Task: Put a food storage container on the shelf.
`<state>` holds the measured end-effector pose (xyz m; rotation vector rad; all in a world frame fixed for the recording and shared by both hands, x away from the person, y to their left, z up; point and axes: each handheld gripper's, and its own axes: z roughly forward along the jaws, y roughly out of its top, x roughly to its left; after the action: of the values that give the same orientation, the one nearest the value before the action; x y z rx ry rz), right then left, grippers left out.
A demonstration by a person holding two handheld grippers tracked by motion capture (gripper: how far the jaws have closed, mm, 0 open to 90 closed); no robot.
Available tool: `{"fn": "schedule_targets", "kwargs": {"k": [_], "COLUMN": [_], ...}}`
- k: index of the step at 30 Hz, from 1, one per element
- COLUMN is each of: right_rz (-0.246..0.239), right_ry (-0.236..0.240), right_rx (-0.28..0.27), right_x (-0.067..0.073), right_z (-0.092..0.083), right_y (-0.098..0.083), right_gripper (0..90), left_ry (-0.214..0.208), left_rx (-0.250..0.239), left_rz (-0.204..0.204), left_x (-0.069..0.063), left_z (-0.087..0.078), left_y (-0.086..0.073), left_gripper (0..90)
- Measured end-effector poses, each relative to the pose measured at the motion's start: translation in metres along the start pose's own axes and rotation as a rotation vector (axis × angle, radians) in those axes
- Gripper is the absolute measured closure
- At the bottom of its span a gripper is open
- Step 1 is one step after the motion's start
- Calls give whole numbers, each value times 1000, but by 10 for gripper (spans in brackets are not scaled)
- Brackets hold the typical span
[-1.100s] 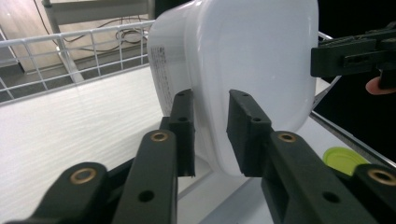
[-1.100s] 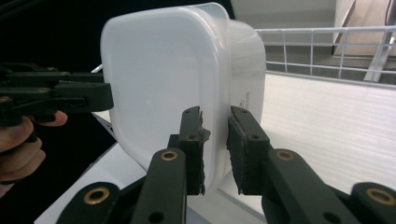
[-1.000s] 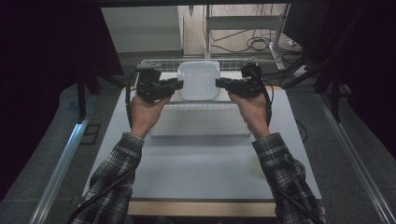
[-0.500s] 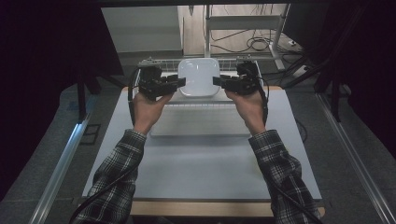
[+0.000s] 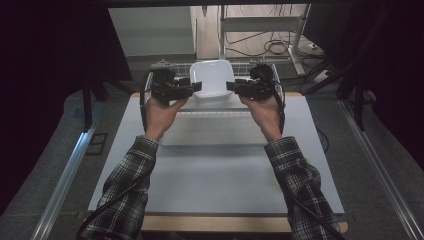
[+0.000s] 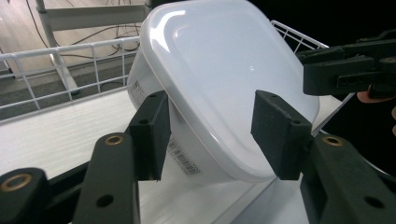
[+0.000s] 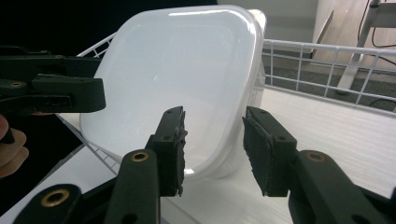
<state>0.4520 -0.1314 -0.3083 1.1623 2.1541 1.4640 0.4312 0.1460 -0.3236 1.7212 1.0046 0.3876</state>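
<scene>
White lidded container (image 5: 212, 79) sitting tilted in wire basket (image 5: 159, 66) at desk's (image 5: 210, 175) far edge. Left hand-held gripper (image 5: 196, 87) and right hand-held gripper (image 5: 231, 86) flanking it, jaws just opening, spread, pinching nothing. Placement looking done; withdrawing remaining.

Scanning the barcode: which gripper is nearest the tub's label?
The left gripper: the tub's barcode label sits by its jaws, which have just been opening with the tub's edge between them.
</scene>
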Motion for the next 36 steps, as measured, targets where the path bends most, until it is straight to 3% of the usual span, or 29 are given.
{"fn": "schedule_targets", "kwargs": {"k": [5, 16, 28, 36], "right_rz": [17, 34, 2, -32], "right_ry": [8, 7, 32, 39], "right_rx": [-5, -28, -33, -38], "right_x": [-2, -4, -1, 0], "right_z": [2, 3, -9, -21], "right_y": [1, 3, 0, -16], "right_gripper": [589, 579, 581, 499], "left_ry": [34, 88, 18, -20], "left_rx": [3, -21, -56, -49], "left_rz": [3, 38, 42, 62], "left_x": [4, 2, -2, -9], "left_z": [4, 10, -8, -23], "left_y": [4, 6, -6, -20], "left_gripper": [412, 437, 482, 413]}}
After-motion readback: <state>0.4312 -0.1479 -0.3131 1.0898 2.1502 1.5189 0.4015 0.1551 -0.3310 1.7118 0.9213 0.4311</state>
